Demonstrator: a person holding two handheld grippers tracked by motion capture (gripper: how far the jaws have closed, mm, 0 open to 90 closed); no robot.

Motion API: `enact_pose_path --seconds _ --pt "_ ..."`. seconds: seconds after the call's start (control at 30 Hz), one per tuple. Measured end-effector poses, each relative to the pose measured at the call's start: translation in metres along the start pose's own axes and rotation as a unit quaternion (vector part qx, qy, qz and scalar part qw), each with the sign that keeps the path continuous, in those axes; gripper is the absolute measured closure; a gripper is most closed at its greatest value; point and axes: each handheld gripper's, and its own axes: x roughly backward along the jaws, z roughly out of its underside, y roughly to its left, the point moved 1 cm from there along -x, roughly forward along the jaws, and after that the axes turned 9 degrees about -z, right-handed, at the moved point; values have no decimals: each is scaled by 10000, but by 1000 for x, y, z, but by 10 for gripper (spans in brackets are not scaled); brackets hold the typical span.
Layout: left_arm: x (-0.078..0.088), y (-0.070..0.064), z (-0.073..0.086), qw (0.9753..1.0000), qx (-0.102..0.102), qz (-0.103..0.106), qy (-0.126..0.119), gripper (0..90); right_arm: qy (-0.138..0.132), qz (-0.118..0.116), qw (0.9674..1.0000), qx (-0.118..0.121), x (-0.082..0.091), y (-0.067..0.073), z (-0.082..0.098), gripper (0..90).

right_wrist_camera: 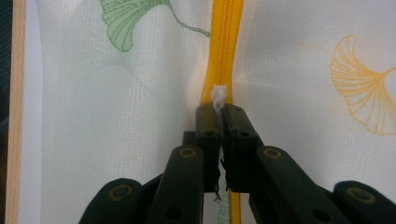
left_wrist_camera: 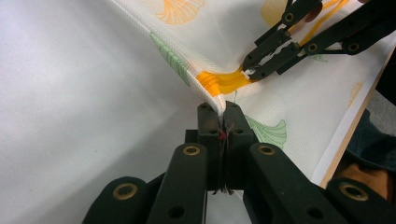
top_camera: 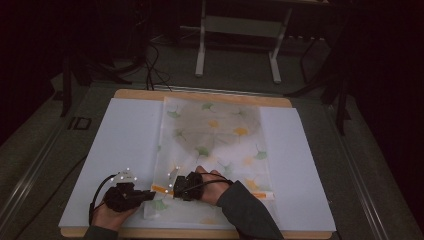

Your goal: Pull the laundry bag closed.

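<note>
A white mesh bag printed with green and yellow ginkgo leaves lies flat on the table, with a yellow zipper running across its near end. My left gripper is shut on the bag's fabric at the corner, just by the zipper's end. My right gripper is shut on the small white zipper pull. In the left gripper view the right gripper pinches the zipper a short way beyond my left gripper. The right gripper view has my right gripper lined up along the zipper.
The bag rests on a large white sheet covering a wooden table. A sleeve reaches in from the bottom. Beyond the table stand a white metal frame and cables on the floor.
</note>
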Motion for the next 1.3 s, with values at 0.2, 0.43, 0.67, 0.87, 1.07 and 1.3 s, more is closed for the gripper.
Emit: enact_pose_path --seconds 0.2,0.43,0.67,0.87,1.07,1.3 --pt "1 -1 0 10000 -5 22 -27 888 34 -23 10000 -37 2 0 4 867" --pt "1 -2 -1 10000 -15 25 -36 888 46 -19 10000 -48 3 1 7 899" --pt "2 -2 -1 10000 -7 41 -43 887 80 22 10000 40 3 1 7 900" --pt "2 -1 -1 10000 21 48 -75 888 143 96 9998 67 4 2 10 900" --pt "2 -1 -1 10000 32 47 -73 887 171 158 9997 35 7 3 17 900" --pt "3 -1 0 10000 14 45 -73 888 255 259 9993 97 10 6 22 900"
